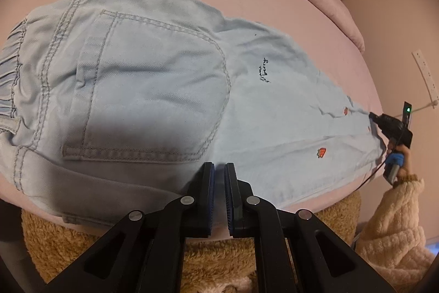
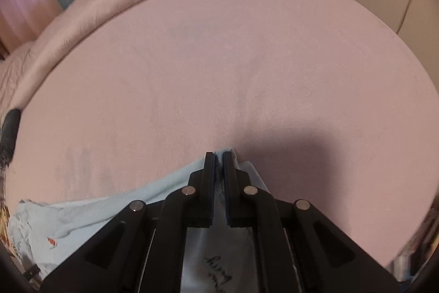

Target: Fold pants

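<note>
The left gripper is held together, empty, over the near edge of the pants, soft pale denim spread flat on the pink bed. Farther right, the right gripper is clamped on the leg hem; this thin pinch could slip when lifted.

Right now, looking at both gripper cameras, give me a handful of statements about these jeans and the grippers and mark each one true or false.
1. The light blue jeans lie on a pink bedsheet. True.
2. The right gripper is shut on the jeans' fabric. True.
3. The left gripper clamps the back pocket. False: it is shut but holds nothing.
4. The jeans carry blue star patches. False: small red strawberry motifs.
</note>
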{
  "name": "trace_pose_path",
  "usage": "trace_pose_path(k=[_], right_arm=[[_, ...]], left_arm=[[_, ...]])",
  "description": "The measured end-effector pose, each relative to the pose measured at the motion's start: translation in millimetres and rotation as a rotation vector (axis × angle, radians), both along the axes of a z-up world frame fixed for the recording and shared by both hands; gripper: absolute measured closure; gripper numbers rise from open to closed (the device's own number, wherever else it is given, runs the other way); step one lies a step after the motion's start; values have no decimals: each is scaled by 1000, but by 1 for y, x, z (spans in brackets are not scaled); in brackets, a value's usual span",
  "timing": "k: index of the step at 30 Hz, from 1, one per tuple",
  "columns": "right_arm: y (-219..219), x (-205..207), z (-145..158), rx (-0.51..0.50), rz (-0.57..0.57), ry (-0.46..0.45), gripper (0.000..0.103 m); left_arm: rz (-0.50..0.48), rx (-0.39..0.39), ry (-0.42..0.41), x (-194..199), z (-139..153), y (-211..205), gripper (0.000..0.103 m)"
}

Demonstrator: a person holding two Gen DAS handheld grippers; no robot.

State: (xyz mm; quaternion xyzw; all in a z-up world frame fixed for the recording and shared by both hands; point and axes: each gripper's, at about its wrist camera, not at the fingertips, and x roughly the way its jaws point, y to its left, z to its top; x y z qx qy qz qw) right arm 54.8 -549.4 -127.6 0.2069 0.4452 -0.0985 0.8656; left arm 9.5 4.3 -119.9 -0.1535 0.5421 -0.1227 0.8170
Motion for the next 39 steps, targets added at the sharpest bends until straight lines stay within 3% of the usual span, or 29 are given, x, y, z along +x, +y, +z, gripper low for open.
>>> trace_pose_path(k=[2, 5, 6, 11, 15, 16, 18, 21, 24, 27, 29, 33, 37, 38, 39], right_arm=[[2, -3, 7, -2, 9, 25, 93], [-8, -23, 28, -17, -18, 49, 54], [-15, -29, 33, -13, -31, 26, 49], [-34, -92, 53, 87, -102, -41, 48], [-25, -112, 24, 183, -113, 15, 52], [-19, -112, 16, 186, -104, 24, 55], [-10, -112, 1, 163, -101, 49, 88], [-3, -112, 4, 93, -121, 39, 92], [-5, -129, 30, 88, -172, -44, 93], [-10, -142, 42, 66, -167, -71, 94], [-8, -142, 37, 35, -151, -44, 94], [-12, -133, -6, 51, -173, 86, 93], [-9, -135, -15, 22, -173, 85, 93], [-7, -134, -12, -9, -168, 106, 89], [-6, -133, -9, -45, -168, 127, 77]], left_arm=[[1, 4, 4, 1, 2, 1, 94], [-7, 29, 7, 8, 3, -13, 94], [-11, 31, 6, 9, 4, -16, 94], [-31, 95, -14, 9, 11, -33, 94], [-86, 80, -33, 11, 17, -55, 94], [-102, 67, -37, 12, 18, -61, 94], [-124, 62, -37, 14, 17, -68, 94], [-133, 100, -20, 16, 8, -75, 94], [-100, 106, -10, 15, 2, -62, 94], [-94, 98, 3, 16, 1, -58, 94], [-98, 99, 8, 15, 2, -54, 94], [-104, 112, 6, 13, 2, -55, 94], [-104, 90, 14, 12, 1, -56, 94], [-102, 81, 18, 12, 0, -54, 94], [-99, 72, 21, 12, 1, -53, 94]])
